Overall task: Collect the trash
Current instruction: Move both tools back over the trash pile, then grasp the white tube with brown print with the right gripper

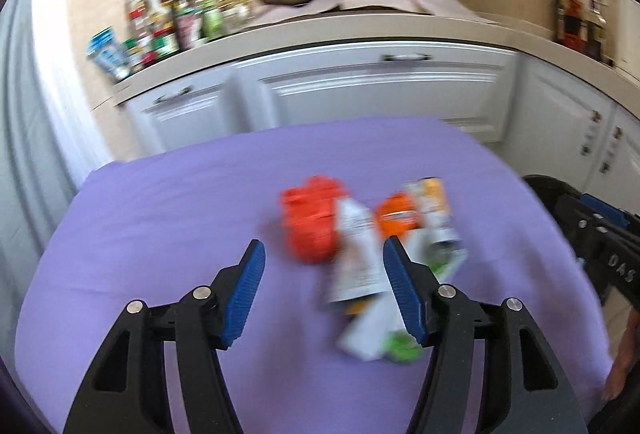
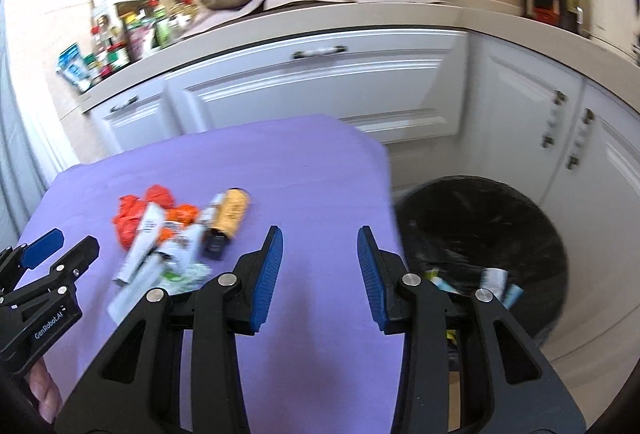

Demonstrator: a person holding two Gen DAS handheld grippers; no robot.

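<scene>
A heap of trash (image 1: 360, 246) lies blurred on the purple-covered tabletop (image 1: 160, 218), toward its right edge; motion smear leaves the labels unreadable, and only an orange crumpled bag (image 1: 310, 222), a white tube (image 1: 358, 254) and a green-and-white wrapper (image 1: 400, 344) can be told apart in the left wrist view; the right blue pad of the left gripper (image 1: 324, 292) stands in front of part of the heap, hiding the wrappers behind it; its jaws are released, spread wide with nothing between them, angled down over the near part of the tabletop; the right gripper (image 2: 320, 276) also points down, over the tabletop's right edge, jaws parted and empty; a hand is barely seen, cut off at the lower frame edges in both views; the right wrist view alone shows the black-lined trash bin (image 2: 480, 218) on the floor just beside the tabletop's right edge, with a few discarded packets (image 2: 496, 280) at its bottom, partly hidden by the gripper's right finger; it also shows a tan cylindrical container (image 2: 234, 212) lying at the heap's far side, clearer than in the left wrist view; only a sliver of the bin's dark rim reaches the left wrist view, behind the other gripper; a white kitchen counter (image 2: 360, 22) crowded with bottles and a pan runs behind, well apart from the tabletop.
</scene>
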